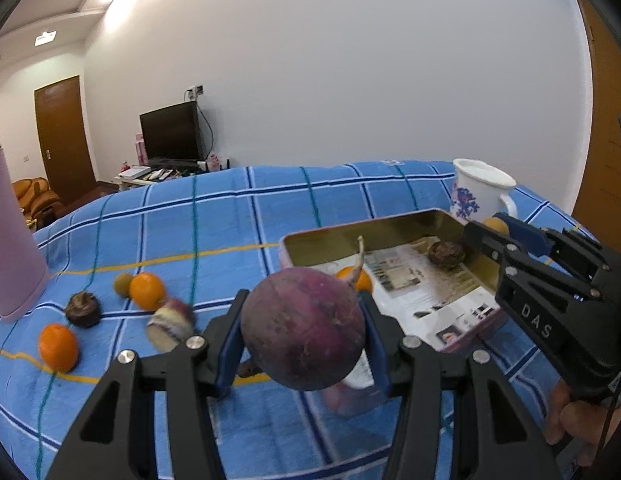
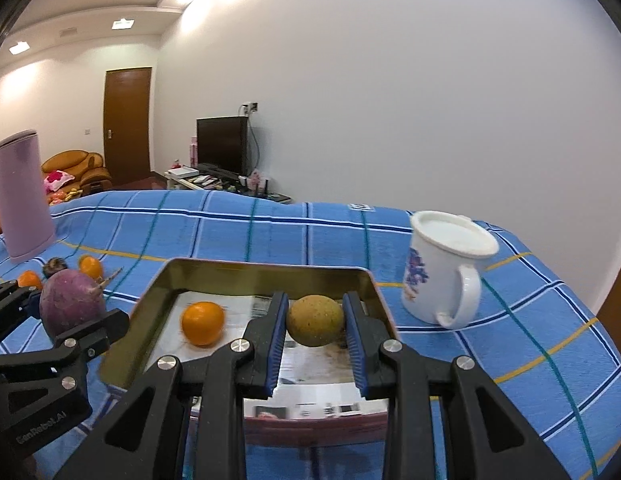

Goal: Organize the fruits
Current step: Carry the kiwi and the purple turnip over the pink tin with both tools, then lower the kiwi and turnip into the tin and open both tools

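Left tool [image 1: 302, 344] round purple radish [image 1: 304, 328], right tool [image 2: 315, 336] round yellow-green fruit [image 2: 315, 320]

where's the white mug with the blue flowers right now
The white mug stands upright on the blue checked cloth, just past the tin tray's far right corner in the right wrist view, handle toward the camera.

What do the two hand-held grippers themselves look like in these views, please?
Both are built alike: black plastic linkage arms joined by round silver bolts, ending in two fingers faced with ribbed blue pads. The left hand-held gripper carries white lettering reading "GenRobot.AI" on its body, seen in the right wrist view. The right hand-held gripper shows white letters "DAS" on its side in the left wrist view.
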A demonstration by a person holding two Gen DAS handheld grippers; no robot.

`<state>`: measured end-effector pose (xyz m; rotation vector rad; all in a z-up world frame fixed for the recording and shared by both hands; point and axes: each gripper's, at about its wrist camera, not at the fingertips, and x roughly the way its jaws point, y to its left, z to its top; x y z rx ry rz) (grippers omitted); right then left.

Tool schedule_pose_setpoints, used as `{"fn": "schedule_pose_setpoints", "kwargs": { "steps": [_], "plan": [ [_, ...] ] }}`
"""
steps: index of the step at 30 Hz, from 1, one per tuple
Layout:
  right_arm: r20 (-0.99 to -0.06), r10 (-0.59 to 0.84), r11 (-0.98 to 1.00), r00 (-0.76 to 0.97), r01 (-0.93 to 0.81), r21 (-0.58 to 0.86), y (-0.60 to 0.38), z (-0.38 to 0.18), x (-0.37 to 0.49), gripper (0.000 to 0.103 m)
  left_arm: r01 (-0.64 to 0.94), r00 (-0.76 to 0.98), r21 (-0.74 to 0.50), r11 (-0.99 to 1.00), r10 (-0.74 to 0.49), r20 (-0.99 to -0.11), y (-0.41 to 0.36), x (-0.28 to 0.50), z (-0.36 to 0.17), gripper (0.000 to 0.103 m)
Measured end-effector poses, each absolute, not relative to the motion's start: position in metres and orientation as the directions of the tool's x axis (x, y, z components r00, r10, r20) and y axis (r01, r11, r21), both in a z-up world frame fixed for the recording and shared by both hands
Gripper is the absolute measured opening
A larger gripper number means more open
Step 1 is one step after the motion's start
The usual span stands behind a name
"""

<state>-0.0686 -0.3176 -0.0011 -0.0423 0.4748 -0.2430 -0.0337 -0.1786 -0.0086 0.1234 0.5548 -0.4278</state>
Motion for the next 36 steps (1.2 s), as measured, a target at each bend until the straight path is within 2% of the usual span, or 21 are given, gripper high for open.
{"fn": "schedule_pose_setpoints", "kwargs": {
  "steps": [7, 13, 19, 25, 30, 33, 36],
  "plan": [
    [-0.502, -0.226, 0.965, 0.835, 0.261, -0.001, -0.349, -0.005, -0.064, 0.03, 0.437, 0.755, -0.011, 0.899, -0.374, -0.539, -0.203, -0.025, -0.009, 0.054],
    [-0.526, -0.201, 0.971, 0.826, 0.241, 0.007, -0.347, -0.007, -0.06, 0.03, 0.472, 0.714, -0.01, 0.882, -0.389, -0.582, -0.228, -0.019, -0.015, 0.054],
    [-0.598, -0.133, 0.981, 0.79, 0.19, 0.033, -0.348, -0.017, -0.039, 0.03, 0.462, 0.665, 0.003, 0.887, -0.344, -0.663, -0.242, -0.005, -0.027, 0.054],
    [-0.659, -0.058, 0.986, 0.75, 0.146, 0.079, -0.353, -0.027, -0.023, 0.03, 0.477, 0.651, 0.034, 0.878, -0.328, -0.685, -0.253, -0.004, -0.031, 0.054],
    [-0.665, -0.046, 0.987, 0.746, 0.135, 0.082, -0.353, -0.029, -0.021, 0.03, 0.472, 0.655, 0.047, 0.88, -0.315, -0.687, -0.257, -0.004, -0.031, 0.055],
    [-0.665, -0.045, 0.988, 0.745, 0.133, 0.083, -0.352, -0.029, -0.021, 0.035, 0.464, 0.666, 0.062, 0.884, -0.302, -0.683, -0.257, -0.005, -0.03, 0.058],
    [-0.666, -0.052, 0.985, 0.744, 0.149, 0.089, -0.354, -0.03, -0.022, 0.042, 0.442, 0.681, 0.072, 0.894, -0.282, -0.676, -0.256, -0.005, -0.029, 0.065]
  ]
}}
